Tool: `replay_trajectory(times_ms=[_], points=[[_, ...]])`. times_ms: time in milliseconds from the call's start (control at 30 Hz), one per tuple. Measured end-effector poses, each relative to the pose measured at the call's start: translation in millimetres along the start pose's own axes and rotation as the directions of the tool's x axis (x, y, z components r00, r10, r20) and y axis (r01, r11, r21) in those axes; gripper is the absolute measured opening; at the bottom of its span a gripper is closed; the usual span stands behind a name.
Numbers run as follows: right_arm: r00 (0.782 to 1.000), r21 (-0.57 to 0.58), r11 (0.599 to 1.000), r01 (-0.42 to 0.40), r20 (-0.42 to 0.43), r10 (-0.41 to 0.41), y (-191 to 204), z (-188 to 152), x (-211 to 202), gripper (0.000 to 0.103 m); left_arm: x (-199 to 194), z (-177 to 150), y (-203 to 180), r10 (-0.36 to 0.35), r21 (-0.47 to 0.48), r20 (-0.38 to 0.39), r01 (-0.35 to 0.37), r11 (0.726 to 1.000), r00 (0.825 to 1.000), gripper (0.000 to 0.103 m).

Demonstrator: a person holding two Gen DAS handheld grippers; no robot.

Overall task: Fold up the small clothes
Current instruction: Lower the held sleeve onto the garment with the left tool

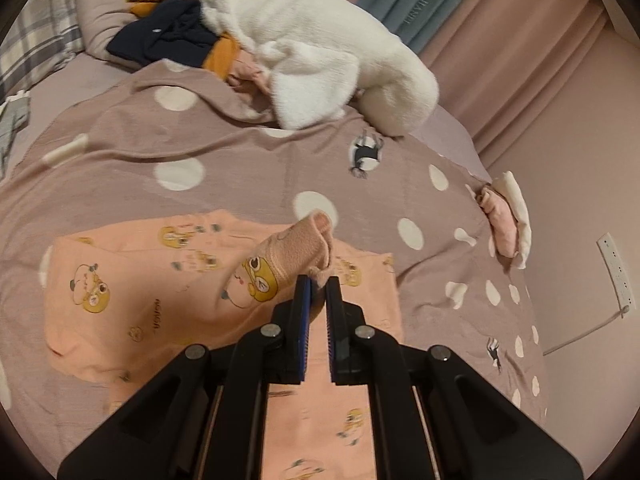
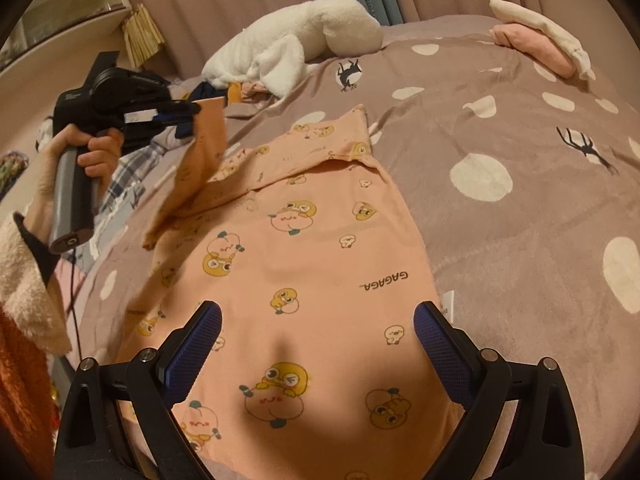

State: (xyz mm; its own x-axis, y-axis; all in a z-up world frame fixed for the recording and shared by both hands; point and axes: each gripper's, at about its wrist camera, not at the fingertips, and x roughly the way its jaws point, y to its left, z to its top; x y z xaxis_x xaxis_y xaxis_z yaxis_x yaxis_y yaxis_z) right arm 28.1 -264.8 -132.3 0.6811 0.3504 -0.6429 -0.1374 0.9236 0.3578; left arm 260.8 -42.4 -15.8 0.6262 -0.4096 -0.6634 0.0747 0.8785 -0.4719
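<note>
A small peach child's garment with yellow cartoon prints [image 2: 304, 264] lies spread on a mauve polka-dot blanket [image 2: 500, 128]; it also shows in the left wrist view [image 1: 160, 288]. My left gripper [image 1: 319, 282] is shut on the garment's ribbed sleeve cuff [image 1: 304, 248] and holds the sleeve lifted above the cloth. From the right wrist view the left gripper [image 2: 192, 114] holds that sleeve [image 2: 204, 152] up at the left. My right gripper [image 2: 318, 320] is open and empty, low over the garment's near part.
A white fleece garment [image 1: 320, 48] and a pile of dark and orange clothes [image 1: 172, 36] lie at the far end of the bed. Folded pink and cream clothes [image 2: 540, 40] sit at the far right edge. Curtains [image 1: 520, 40] and a wall socket strip [image 1: 616, 268] stand beyond.
</note>
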Motion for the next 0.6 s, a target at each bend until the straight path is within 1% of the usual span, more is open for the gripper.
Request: replay_trajectory(times_ms=[200, 367, 500, 600], points=[[0.999, 0.025, 0.999, -0.048, 0.023, 0.048, -13, -3, 2, 0.097, 30, -7, -35, -0.058, 0.009, -0.029, 0.058, 0.998, 0.998, 0.007], [0.998, 0.022, 0.998, -0.064, 0.020, 0.063, -18, -6, 9, 0.097, 54, -16, -64, -0.081, 0.052, -0.074, 0.085, 0.995, 0.994, 0.007], [0.994, 0.017, 0.994, -0.107, 0.032, 0.106, -21, -8, 11, 0.097, 67, -23, -81, -0.100, 0.084, -0.088, 0.107, 0.991, 0.991, 0.007], [0.990, 0.017, 0.991, -0.134, 0.036, 0.133, -22, -10, 11, 0.097, 83, -28, -89, -0.141, 0.056, -0.112, 0.148, 0.987, 0.984, 0.002]])
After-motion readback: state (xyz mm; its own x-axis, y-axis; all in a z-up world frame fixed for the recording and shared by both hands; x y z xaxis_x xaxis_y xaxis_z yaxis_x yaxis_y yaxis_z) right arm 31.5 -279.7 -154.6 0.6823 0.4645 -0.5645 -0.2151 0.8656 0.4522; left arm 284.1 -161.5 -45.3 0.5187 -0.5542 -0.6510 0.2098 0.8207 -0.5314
